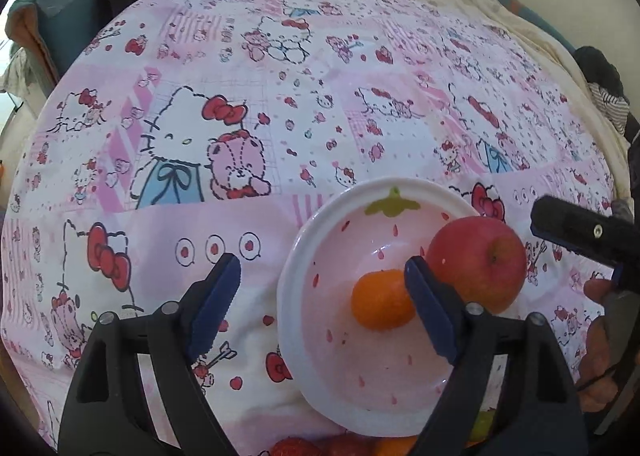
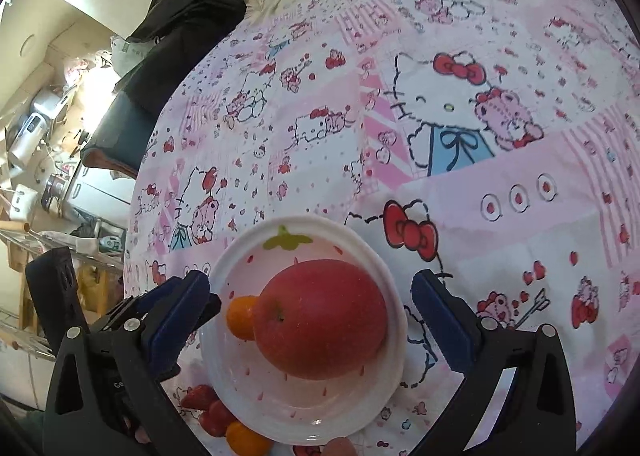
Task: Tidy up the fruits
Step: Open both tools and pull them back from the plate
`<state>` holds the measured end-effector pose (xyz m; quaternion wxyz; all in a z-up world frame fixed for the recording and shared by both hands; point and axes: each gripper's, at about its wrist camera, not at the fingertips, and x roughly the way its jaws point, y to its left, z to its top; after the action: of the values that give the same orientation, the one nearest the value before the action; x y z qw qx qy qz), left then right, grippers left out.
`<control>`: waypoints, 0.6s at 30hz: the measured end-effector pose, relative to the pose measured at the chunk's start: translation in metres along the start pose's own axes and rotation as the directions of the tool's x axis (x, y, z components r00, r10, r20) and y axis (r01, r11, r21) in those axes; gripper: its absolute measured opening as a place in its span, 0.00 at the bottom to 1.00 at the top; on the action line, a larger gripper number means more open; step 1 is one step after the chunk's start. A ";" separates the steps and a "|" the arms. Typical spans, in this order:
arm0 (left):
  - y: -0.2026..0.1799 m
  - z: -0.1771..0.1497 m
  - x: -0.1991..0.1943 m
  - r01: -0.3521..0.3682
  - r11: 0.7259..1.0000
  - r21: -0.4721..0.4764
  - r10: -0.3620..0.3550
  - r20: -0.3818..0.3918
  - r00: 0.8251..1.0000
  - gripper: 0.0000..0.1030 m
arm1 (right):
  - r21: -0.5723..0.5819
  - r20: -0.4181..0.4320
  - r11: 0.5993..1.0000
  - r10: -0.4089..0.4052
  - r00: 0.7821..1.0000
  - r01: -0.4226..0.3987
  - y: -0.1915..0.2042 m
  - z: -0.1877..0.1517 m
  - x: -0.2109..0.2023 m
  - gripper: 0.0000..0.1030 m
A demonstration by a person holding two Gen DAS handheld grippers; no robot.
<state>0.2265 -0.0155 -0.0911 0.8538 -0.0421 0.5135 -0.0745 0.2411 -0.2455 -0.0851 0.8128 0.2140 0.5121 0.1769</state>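
Both tongs are spread wide right now, nothing held in either one.

Going left to right in the left wrist view: the left gripper (image 1: 322, 296) hangs over the near-left part of the bowl (image 1: 292, 296), which sits on the Hello Kitty bedspread (image 1: 200, 55) toward its near edge. The small orange (image 1: 382, 300) lies in the bowl just beside the left gripper's right finger, and the apple (image 1: 478, 262) sits right of that, against the bowl's right wall, touching the orange.

In the right wrist view the right gripper (image 2: 316, 312) straddles the apple (image 2: 322, 320), stem end pointing back toward the camera.

More fruit waits past the bowl's near edge: strawberries (image 2: 208, 408) and another orange (image 2: 246, 442). My guess is they go next, and they lie toward the left gripper's side, so that one's nearer.
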 end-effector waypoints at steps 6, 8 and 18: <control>0.002 -0.001 -0.016 -0.030 0.999 -0.015 0.031 0.039 0.999 0.79 | -0.037 0.028 0.998 -0.042 0.999 0.043 0.008 -0.007 -0.013 1.00; 0.002 -0.004 -0.021 -0.035 0.999 -0.022 0.035 0.037 0.999 0.79 | -0.041 0.039 0.998 -0.047 0.998 0.049 0.010 -0.010 -0.020 1.00; 0.000 -0.025 -0.061 -0.046 0.999 -0.019 0.047 0.085 0.995 0.79 | -0.048 0.078 0.998 -0.043 0.996 0.047 0.021 -0.032 -0.058 1.00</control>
<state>0.1760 -0.0053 -0.0493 0.8760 -0.0406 0.4782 -0.0483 0.1864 -0.2520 -0.0420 0.8407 0.1889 0.4807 0.1627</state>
